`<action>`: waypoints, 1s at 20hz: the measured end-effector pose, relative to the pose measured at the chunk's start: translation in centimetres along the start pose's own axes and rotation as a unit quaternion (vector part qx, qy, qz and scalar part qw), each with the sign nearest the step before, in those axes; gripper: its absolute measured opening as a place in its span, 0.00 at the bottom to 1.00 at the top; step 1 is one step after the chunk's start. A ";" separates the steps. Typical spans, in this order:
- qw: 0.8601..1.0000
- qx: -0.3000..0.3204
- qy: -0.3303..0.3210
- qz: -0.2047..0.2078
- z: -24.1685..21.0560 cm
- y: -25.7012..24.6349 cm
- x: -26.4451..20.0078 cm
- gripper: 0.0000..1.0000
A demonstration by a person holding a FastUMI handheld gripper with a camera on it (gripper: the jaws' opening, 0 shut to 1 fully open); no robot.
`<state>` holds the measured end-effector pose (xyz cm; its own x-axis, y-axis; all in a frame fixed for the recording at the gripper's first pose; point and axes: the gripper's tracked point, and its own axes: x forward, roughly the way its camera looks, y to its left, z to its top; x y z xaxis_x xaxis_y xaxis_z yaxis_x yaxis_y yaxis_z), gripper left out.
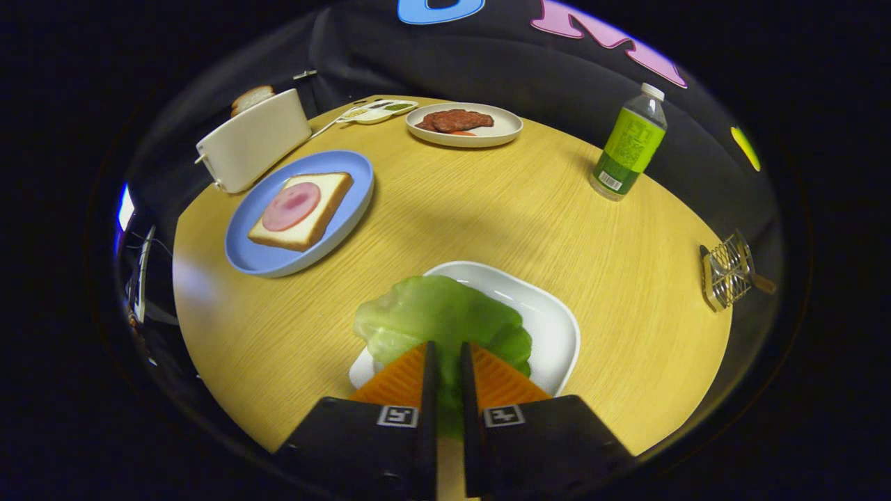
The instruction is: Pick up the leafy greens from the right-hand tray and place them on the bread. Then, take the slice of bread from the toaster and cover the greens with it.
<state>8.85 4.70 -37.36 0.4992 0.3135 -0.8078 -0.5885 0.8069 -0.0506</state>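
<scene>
Pinching the soft green lettuce leaf (438,316) between nearly closed fingers, the gripper (445,351) holds it over the near white square tray (557,327). A thin edge-grip could let the leaf slip before it reaches the ham-topped bread slice (301,210) on the blue plate (264,257), far left. Behind, the white toaster (254,149) hides most of its bread slice (252,99).

greens (438,316) on tray (550,313) between fingers (487,379); bread (301,210) plate (278,257) beyond-left, before toaster (254,149).
</scene>
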 end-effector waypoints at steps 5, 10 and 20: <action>1.000 0.006 0.006 0.012 0.0 0.5 -0.2 0.06; 0.999 0.042 -0.003 0.011 1.6 0.7 -2.0 0.06; 0.998 0.031 -0.050 0.007 8.4 4.4 -8.2 0.05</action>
<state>7.52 9.83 -26.03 0.5548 0.3706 -0.7449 -0.5567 0.8307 -0.0013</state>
